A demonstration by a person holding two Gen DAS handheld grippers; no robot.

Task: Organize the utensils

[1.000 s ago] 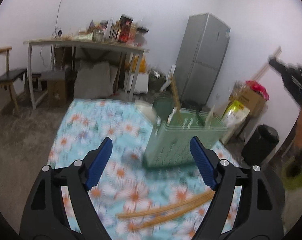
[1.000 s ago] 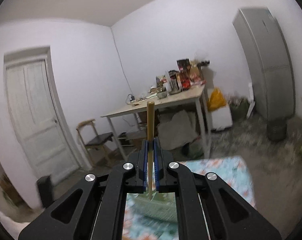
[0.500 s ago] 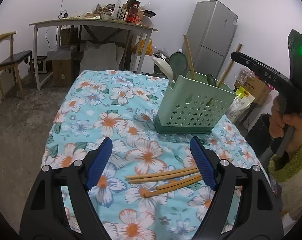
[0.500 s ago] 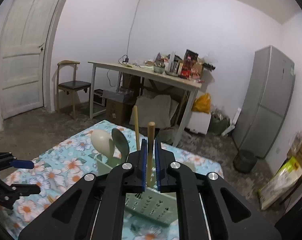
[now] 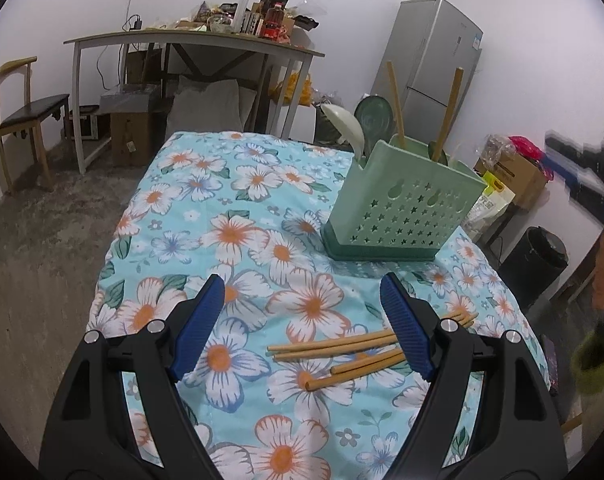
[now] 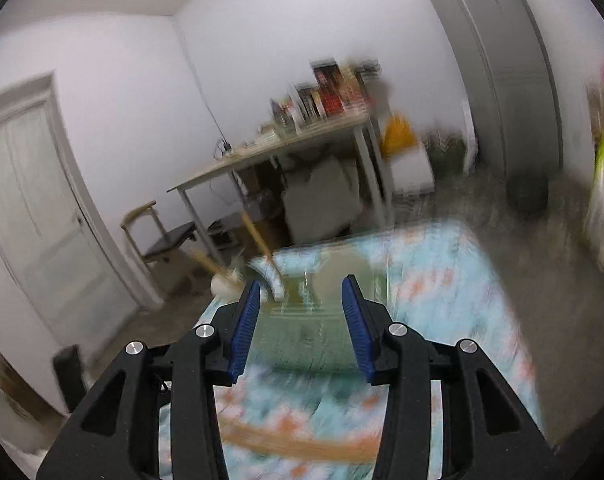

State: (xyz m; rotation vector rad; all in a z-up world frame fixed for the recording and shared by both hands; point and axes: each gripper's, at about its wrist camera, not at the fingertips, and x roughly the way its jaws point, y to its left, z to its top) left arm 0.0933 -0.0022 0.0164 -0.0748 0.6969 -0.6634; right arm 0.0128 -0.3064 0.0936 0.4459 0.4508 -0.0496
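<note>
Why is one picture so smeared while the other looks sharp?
Right wrist view: motion blur smears the green caddy, floral cloth and room; only the right gripper stays crisp. Left wrist view: sharp chopsticks, blur only at the right edge; fisheye bends walls.

The left half of the surface (image 5: 170, 216), under its flowered cloth, lies bare from near edge to far edge, giving open passage there. On the right, the green utensil holder (image 5: 401, 216) stands upright, its wooden handles (image 5: 447, 114) and spoons (image 5: 349, 128) rising above the rim and blocking any low approach from above. Nearer, loose chopsticks (image 5: 341, 350) lie across the cloth beside the left tongs (image 5: 302, 320), which hover open above it.
</note>
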